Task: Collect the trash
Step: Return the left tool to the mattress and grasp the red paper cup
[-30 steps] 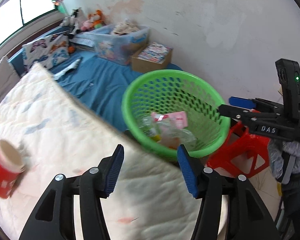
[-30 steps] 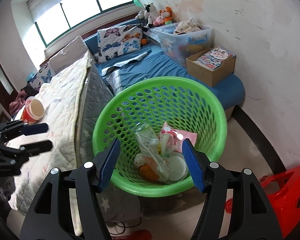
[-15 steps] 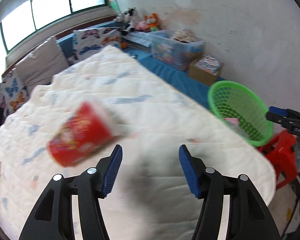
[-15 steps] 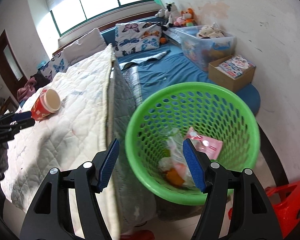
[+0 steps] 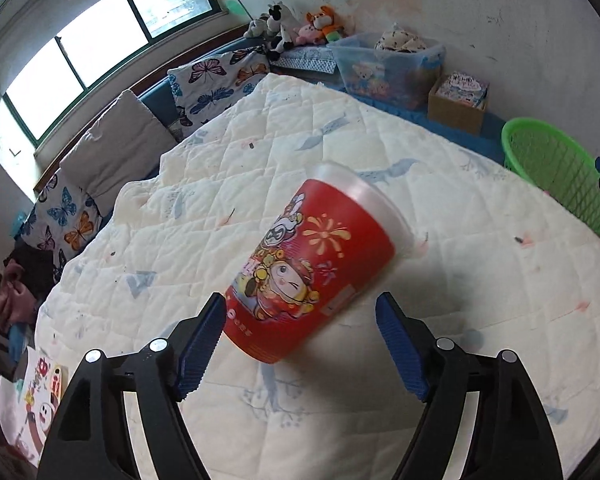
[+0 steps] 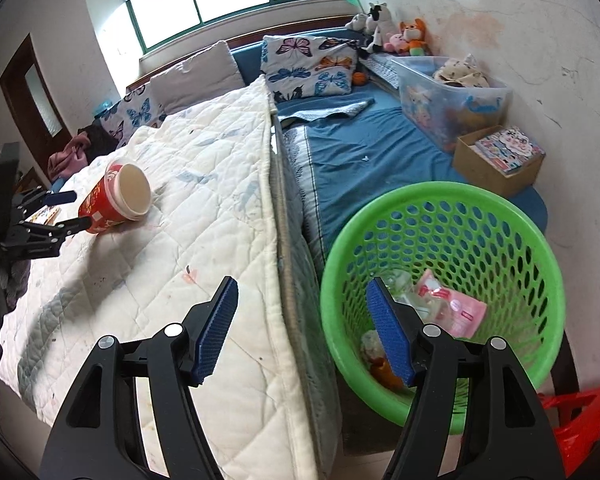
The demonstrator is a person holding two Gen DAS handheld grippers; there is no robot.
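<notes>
A red paper cup [image 5: 314, 268] with cartoon print lies on its side on the white quilt [image 5: 340, 152], its open mouth pointing away from me. My left gripper [image 5: 300, 324] is open, its jaws on either side of the cup's base, not closed on it. The cup [image 6: 116, 198] and the left gripper [image 6: 70, 210] also show in the right wrist view. My right gripper [image 6: 302, 320] is open and empty, above the bed's edge next to the green basket [image 6: 440, 200], which holds a pink wrapper [image 6: 452, 308] and other trash.
The green basket [image 5: 556, 172] stands off the bed's right edge. A red stool [image 6: 580, 420] is beside it. A clear toy bin [image 6: 452, 92], a cardboard box [image 6: 500, 160], pillows [image 6: 308, 64] and plush toys [image 6: 392, 28] line the far side.
My left gripper swung from the basket across the quilt to the red cup and now straddles its base. My right gripper drifted left from over the basket to the bed's edge.
</notes>
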